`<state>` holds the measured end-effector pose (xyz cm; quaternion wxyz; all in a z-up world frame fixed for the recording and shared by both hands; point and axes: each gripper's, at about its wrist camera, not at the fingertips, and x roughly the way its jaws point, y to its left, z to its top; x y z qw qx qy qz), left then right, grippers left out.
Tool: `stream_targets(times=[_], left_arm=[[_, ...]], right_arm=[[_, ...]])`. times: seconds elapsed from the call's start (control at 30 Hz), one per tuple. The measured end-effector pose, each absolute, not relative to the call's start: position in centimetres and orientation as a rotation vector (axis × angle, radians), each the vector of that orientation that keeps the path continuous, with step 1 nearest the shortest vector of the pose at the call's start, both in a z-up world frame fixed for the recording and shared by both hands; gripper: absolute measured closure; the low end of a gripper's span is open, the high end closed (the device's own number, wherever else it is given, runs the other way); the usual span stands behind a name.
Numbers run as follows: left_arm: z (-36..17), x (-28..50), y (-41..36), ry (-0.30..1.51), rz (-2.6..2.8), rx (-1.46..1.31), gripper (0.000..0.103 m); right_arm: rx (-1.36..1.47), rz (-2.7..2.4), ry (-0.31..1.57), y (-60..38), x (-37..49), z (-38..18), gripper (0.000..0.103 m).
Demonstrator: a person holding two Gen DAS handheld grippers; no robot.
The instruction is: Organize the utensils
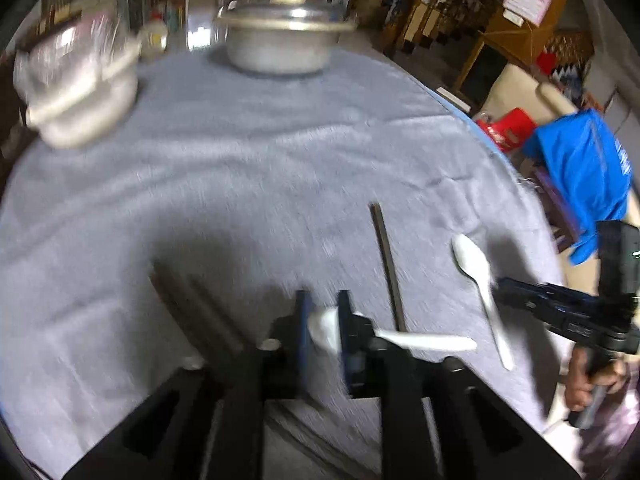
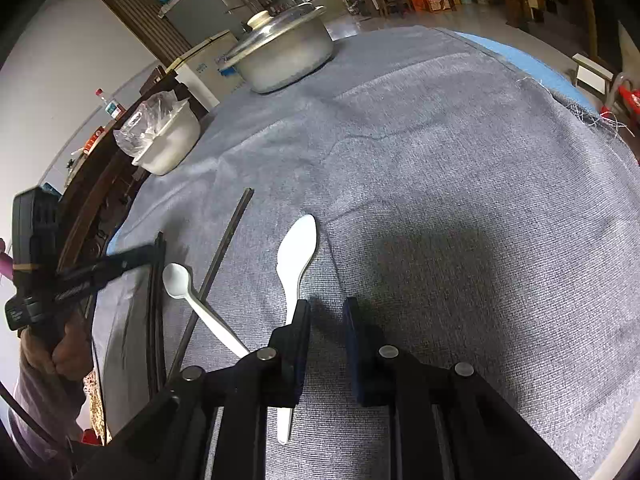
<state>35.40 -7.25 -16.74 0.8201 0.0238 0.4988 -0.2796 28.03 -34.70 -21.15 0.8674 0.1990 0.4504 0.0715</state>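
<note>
The left gripper (image 1: 322, 328) is clamped on the bowl of a small white plastic spoon (image 1: 424, 341), whose handle sticks out sideways to its right, crossing over the near end of a long dark chopstick (image 1: 387, 264) that lies on the grey woven tablecloth (image 1: 248, 168). Just beyond that, a second, flatter white plastic spoon (image 2: 298, 256) lies with its long axis running away from the person, bowl at the far end, handle passing under the left finger of the right gripper (image 2: 327, 320), whose jaws stand apart with nothing between them. So the right hand is plainly the nearer one for that flat spoon; I judge it needs only a small shift to its left to straddle the handle. More dark chopsticks (image 2: 156, 312) lie by the table's left edge (close to the drop). The middle of the cloth is bare, with a lidded aluminium pot (image 2: 286, 56) and a white bag-lined tub (image 2: 168, 144) well apart at the far side.
</note>
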Motion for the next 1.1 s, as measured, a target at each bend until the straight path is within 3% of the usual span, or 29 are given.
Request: stream_targets(times=[0.1,0.43,0.63,0.73,0.83,0.93,0.97,1.0,1.1], left_arm=[[-17.1,33.7,-6.4,1.068,-0.587,0.046,0.074],[-19.7,34.6,-8.6,1.211,-0.61,-0.053,0.074],[-19.8,37.0,-8.8,1.205,-0.608,-0.161,0.075],[-19.9,37.7,-9.4,1.2,-0.601,-0.154,0.092],[-20.2,38.7,-9.9,1.204,-0.598,-0.192,0.097],[-20.3,39.2,-10.2,1.195,-0.584,-0.216,0.098],[-20.3,39.2,-10.2,1.185,-0.578,-0.221,0.098],[-20.1,39.1,-10.1,1.174,-0.573,-0.223,0.098],[-19.0,38.7,-9.2,1.132,-0.568,-0.244,0.099]], right_arm=[[0.436,0.159,0.933,-35.0,28.1,-21.3,0.083],[0.441,0.167,0.931,-35.1,28.0,-21.3,0.082],[0.461,0.184,0.927,-35.4,28.0,-21.5,0.082],[0.463,0.186,0.928,-35.5,28.0,-21.5,0.083],[0.484,0.191,0.948,-35.7,28.3,-21.5,0.082],[0.549,0.208,0.978,-36.2,28.9,-21.2,0.066],[0.543,0.194,0.972,-36.2,29.1,-20.8,0.05],[0.517,0.176,0.961,-35.9,29.3,-20.3,0.042],[0.43,0.163,0.946,-34.7,30.3,-18.7,0.042]])
